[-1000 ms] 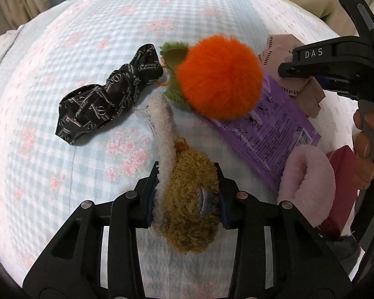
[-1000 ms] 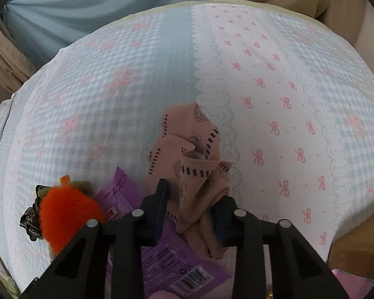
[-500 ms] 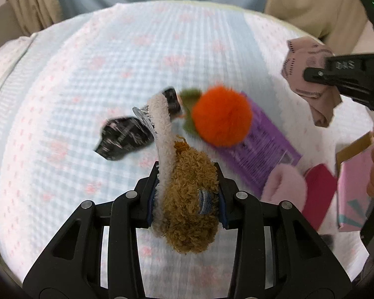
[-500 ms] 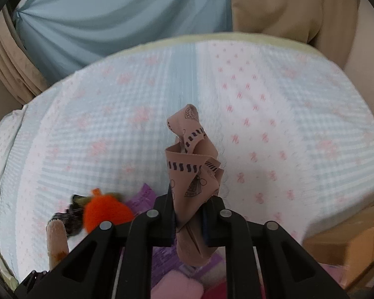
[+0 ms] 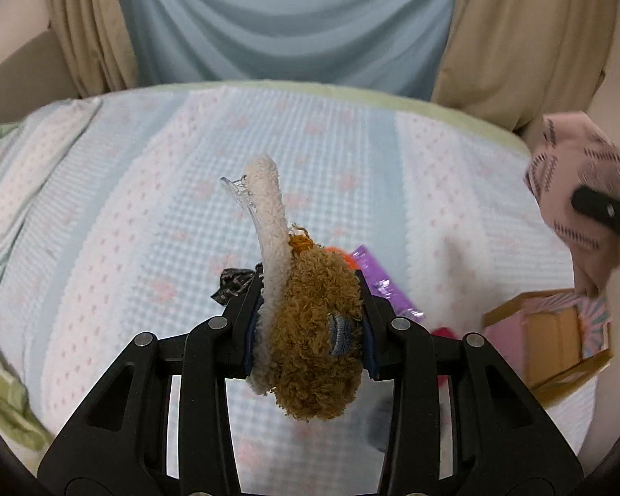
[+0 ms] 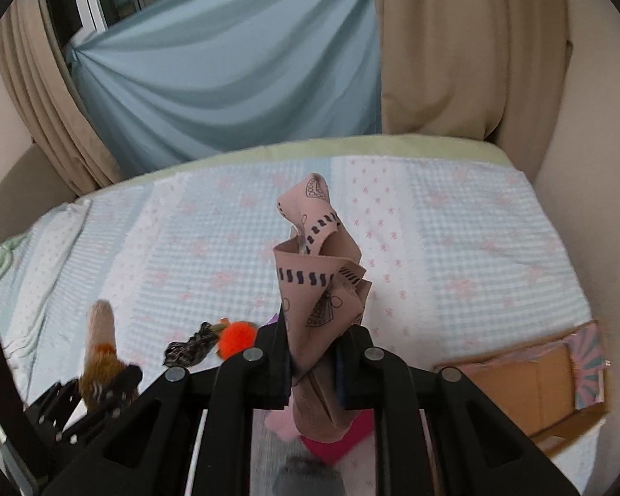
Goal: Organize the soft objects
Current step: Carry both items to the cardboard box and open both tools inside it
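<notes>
**Two claws, each lifting a soft item above the bed**

Two claws up off the bed, both loaded. Left claw pinches a fuzzy hair clip: brown curly plush body between the pads, long cream fleece arm with a clear plastic toothed edge sticking up and away. Right claw is pressed together on a pink printed cloth, which stands up crumpled above the pads, with its tail hanging below them. In the left wrist view the same cloth shows at the far right, blurred, clamped by a black finger.

On the bed, a blue-and-white checked cover with pink flowers: an orange pom-pom just beside a black patterned scrunchie, near centre-left in the right view. Purple packet partly hidden behind the left claw. Something pink and something magenta sit under the right claw, partly hidden and blurred. Open cardboard box with a pink patterned lining at the near right edge of the bed. Blue and beige curtains behind the far edge.
</notes>
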Demonstrator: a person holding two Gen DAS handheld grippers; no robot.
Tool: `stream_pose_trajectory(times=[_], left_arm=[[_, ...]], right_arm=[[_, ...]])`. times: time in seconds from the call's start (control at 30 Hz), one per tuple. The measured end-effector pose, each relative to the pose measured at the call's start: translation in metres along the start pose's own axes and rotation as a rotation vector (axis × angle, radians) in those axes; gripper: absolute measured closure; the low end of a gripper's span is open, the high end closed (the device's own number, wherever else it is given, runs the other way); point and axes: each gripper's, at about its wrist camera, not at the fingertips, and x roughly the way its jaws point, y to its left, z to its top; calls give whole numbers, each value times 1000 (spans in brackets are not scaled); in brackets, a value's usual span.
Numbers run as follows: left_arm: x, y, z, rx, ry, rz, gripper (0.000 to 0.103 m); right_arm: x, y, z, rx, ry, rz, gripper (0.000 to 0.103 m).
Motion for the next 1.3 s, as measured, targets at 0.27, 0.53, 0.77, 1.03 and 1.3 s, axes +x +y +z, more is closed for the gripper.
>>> stream_pose_trajectory(times=[0.27,0.53,0.77,1.03,1.3], left_arm=[[-73,-77,5,1,-46,-45,69],[-122,-174,-3,18,-95,-93,69],[-124,-246,-15,68,-61,-141,69],[-80,-308,-31,159,38,-163,69],[0,-340,-63,209,210,-162,69]], right_arm=[[-103,-45,-7,-20,-48,14,89],[-164,-121,-24,-39,-67,-15,89],[-176,-198,-37,-1,-25,-100,89],[-143,-261,-49,99,71,-116,89],[-82,-307,-66,173,216,-127,89]])
